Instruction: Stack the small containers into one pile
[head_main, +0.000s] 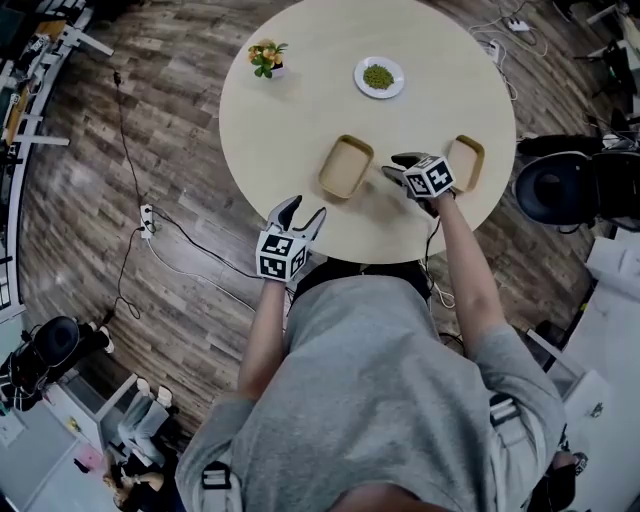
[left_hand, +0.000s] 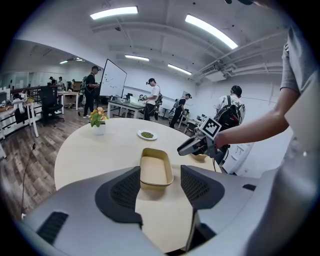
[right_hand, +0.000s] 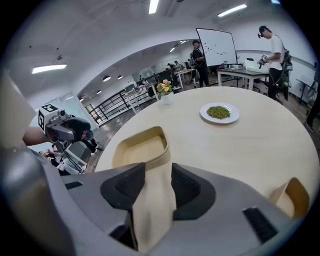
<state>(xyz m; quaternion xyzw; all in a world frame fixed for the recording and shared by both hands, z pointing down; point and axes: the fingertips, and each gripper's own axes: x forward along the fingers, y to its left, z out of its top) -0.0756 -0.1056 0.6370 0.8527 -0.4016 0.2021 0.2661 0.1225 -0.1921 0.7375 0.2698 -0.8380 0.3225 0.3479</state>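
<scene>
Two shallow tan containers lie apart on the round table (head_main: 300, 110). One container (head_main: 345, 166) lies mid-table, and the other container (head_main: 466, 162) sits near the right edge. My right gripper (head_main: 398, 167) hovers between them, open, with only bare tabletop between its jaws. The right gripper view has the middle container (right_hand: 140, 147) just ahead of the right gripper (right_hand: 158, 172) and the other container (right_hand: 289, 197) at the lower right. My left gripper (head_main: 305, 208) is open at the table's near edge, short of the middle container (left_hand: 155, 167), which the left gripper (left_hand: 160, 176) points at.
A white plate of green bits (head_main: 379, 77) and a small flower pot (head_main: 267, 58) stand at the far side of the table. A black chair (head_main: 555, 190) is off the right edge. Cables and a power strip (head_main: 147, 220) lie on the floor to the left. People stand in the background.
</scene>
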